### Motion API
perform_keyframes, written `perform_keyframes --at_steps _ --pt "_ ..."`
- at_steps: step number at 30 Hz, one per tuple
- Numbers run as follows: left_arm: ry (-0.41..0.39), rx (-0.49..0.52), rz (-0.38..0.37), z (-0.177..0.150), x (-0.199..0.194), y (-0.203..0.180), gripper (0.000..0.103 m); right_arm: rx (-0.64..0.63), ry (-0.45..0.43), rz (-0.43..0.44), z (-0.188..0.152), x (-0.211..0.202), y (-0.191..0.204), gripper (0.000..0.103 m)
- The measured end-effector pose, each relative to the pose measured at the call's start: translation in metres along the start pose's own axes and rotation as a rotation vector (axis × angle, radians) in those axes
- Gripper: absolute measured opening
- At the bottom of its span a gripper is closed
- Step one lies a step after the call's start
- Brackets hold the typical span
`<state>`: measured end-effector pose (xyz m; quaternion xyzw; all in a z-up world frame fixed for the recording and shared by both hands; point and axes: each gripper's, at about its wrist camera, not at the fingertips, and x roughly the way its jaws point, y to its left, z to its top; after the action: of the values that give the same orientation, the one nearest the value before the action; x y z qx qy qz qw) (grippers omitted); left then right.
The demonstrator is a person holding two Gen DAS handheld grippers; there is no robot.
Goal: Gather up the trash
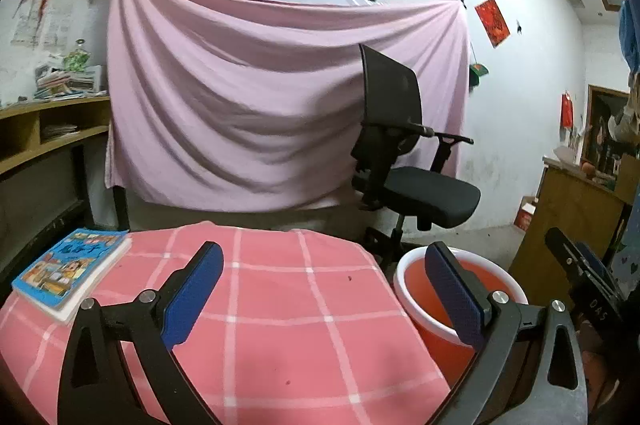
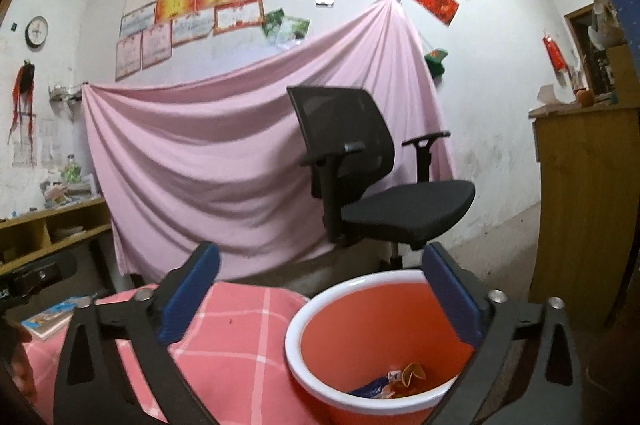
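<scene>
"DAS" — white letters on the right tool's (image 1: pixel 592 289) black body

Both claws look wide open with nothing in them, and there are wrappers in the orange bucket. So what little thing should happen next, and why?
Probably swing the left gripper back over the pink checked cloth to look for more litter. Both it and the right gripper are open and empty, wrappers already lie in the orange bucket, and the only other thing seen on the cloth is a book, not trash.

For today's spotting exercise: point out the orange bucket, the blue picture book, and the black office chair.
Orange plastic bucket (image 2: pixel 362 335): right wrist view, inner wall.
Blue picture book (image 1: pixel 70 267): left wrist view, cover.
Black office chair (image 2: pixel 408 207): right wrist view, seat cushion.
</scene>
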<state>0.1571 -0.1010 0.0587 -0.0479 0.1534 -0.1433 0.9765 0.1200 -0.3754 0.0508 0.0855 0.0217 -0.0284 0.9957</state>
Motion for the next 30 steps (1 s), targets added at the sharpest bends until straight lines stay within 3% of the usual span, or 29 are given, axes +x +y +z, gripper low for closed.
perform_keyframes --at_steps 7,15,30 --pt "-0.008 -0.02 0.036 -0.015 -0.032 0.02 0.099 -0.035 -0.032 0.048 -0.01 -0.03 0.019 0.103" --pt "-0.028 -0.02 0.101 -0.037 -0.077 0.042 0.099 -0.058 0.025 0.128 -0.026 -0.066 0.049 0.103" --pt "-0.041 -0.02 0.153 -0.073 -0.117 0.061 0.099 -0.065 0.081 0.13 -0.039 -0.093 0.069 0.103"
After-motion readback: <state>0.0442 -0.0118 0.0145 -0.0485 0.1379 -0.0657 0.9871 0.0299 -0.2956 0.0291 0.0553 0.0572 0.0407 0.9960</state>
